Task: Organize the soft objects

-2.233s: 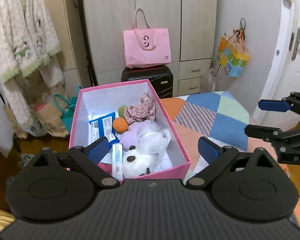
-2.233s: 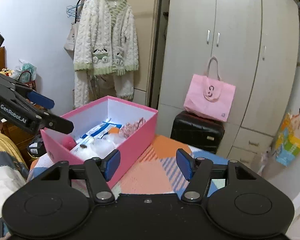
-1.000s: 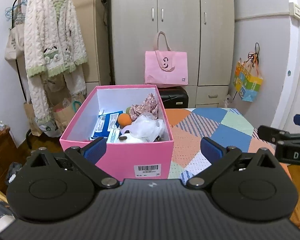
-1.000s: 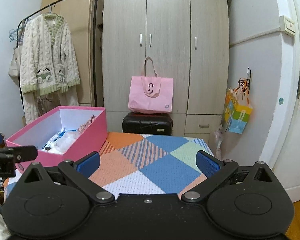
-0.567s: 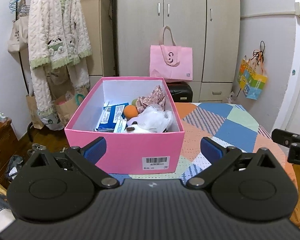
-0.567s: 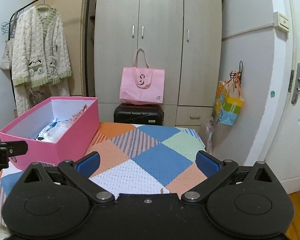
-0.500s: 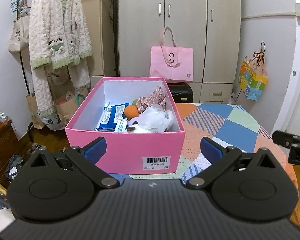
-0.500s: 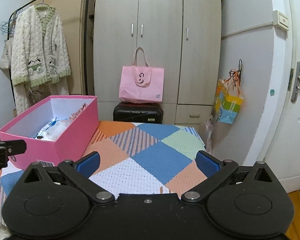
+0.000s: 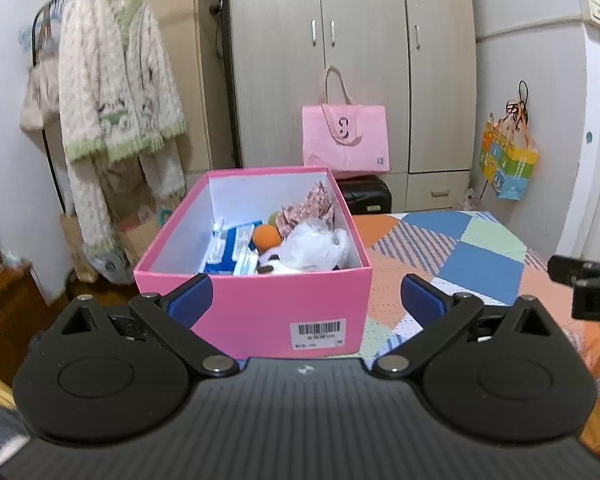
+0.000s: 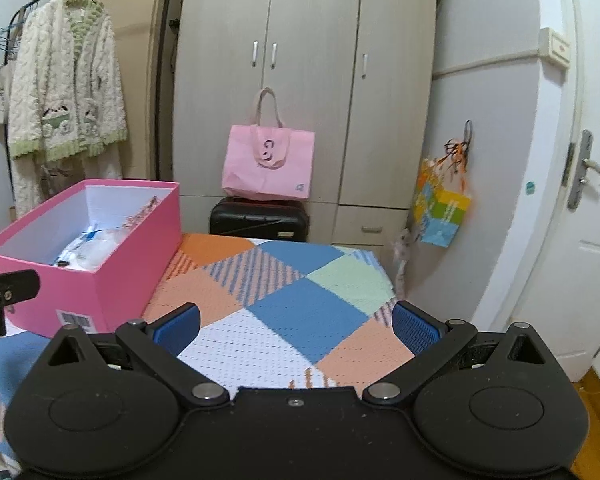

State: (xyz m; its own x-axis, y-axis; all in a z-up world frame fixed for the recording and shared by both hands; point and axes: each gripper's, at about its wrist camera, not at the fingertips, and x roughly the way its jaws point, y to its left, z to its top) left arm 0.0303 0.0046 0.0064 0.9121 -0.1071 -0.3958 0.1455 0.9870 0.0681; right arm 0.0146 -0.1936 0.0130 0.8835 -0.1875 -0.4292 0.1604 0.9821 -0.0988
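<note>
Patchwork blanket (image 10: 300, 304) lies bare right of the pink box (image 9: 276, 312) at its left edge; left claw (image 9: 305, 300) and right claw (image 10: 296, 330) gape wide, empty.

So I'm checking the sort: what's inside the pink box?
The pink box holds blue-and-white packets, an orange ball, floral fabric and a crumpled clear bag. Its near wall and that pile cover whatever lies below.

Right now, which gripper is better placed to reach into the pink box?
Probably the left gripper: it is open and faces the pink box directly. The right gripper, also open, faces the blanket, with the box off to its left.
</note>
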